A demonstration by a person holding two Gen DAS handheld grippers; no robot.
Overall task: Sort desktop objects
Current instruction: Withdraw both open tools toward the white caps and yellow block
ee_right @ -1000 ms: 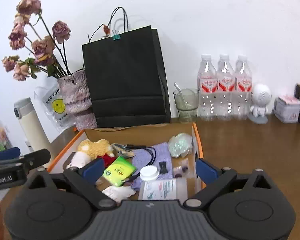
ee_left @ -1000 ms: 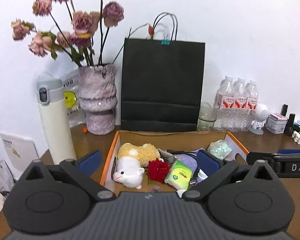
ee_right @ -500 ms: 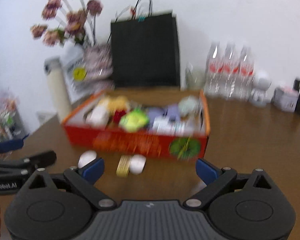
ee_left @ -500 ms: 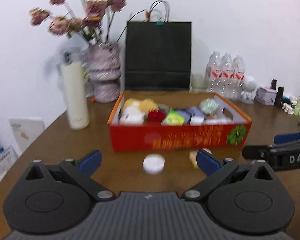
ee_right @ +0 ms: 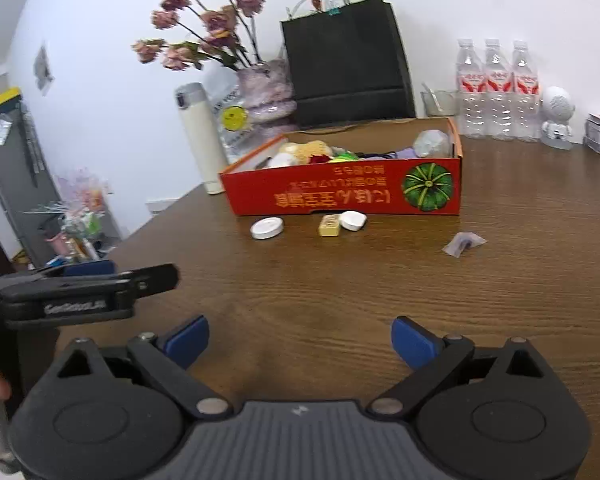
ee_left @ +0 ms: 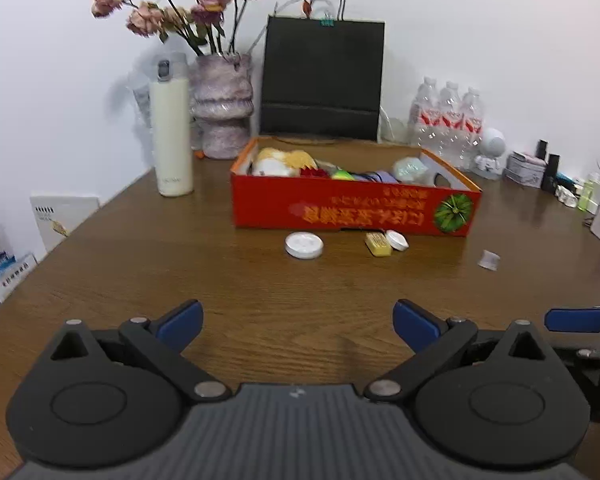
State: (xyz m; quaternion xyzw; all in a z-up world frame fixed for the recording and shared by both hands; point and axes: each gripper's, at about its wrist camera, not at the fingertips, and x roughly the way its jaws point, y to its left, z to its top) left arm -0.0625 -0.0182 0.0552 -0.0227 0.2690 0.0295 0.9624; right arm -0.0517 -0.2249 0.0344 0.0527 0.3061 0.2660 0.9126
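Left wrist view: your left gripper [ee_left: 296, 322] is spread wide, holding nothing, over the table [ee_left: 180, 264]. The box [ee_left: 352, 208] lies lengthwise left to right, near wall facing you. Before it: white lid [ee_left: 304, 245], yellow block [ee_left: 377, 244] pointing away, small cap [ee_left: 396, 239], packet [ee_left: 489, 259] apart to the right.

Right wrist view: your right gripper [ee_right: 300, 338] is likewise wide and empty. Only here, the box's pumpkin print [ee_right: 428, 187] reads clearly.
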